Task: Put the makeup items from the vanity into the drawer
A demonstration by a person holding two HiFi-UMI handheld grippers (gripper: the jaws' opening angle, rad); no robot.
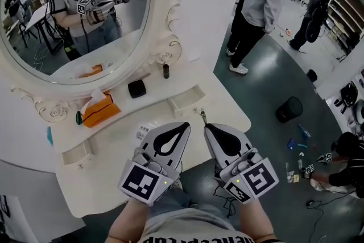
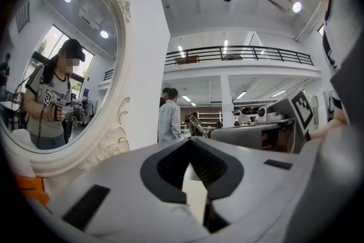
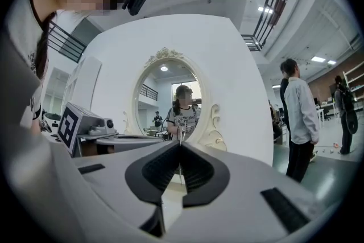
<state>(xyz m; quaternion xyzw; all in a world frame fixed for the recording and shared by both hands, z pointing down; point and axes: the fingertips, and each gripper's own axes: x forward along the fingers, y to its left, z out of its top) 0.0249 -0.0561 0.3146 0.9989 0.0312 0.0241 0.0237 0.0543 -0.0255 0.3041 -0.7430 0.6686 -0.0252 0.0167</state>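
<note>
On the white vanity (image 1: 227, 114) lie a black compact (image 1: 136, 88) and a small dark bottle (image 1: 165, 70), both below the oval mirror (image 1: 74, 8). A small drawer (image 1: 186, 103) sits in the vanity's raised shelf at the right. My left gripper (image 1: 185, 125) (image 2: 191, 140) hovers over the front of the top, shut and empty. Beside it, my right gripper (image 1: 207, 126) (image 3: 181, 145) is shut on a thin metal tool (image 1: 202, 116) (image 3: 181, 135) that sticks out past its tips, toward the drawer.
An orange tissue box (image 1: 99, 111) stands at the left, with a small teal item (image 1: 79, 117) beside it. A white packet (image 1: 144, 132) lies near my left jaws. A second drawer (image 1: 77, 152) is at the far left. People stand on the floor to the right (image 1: 256, 8).
</note>
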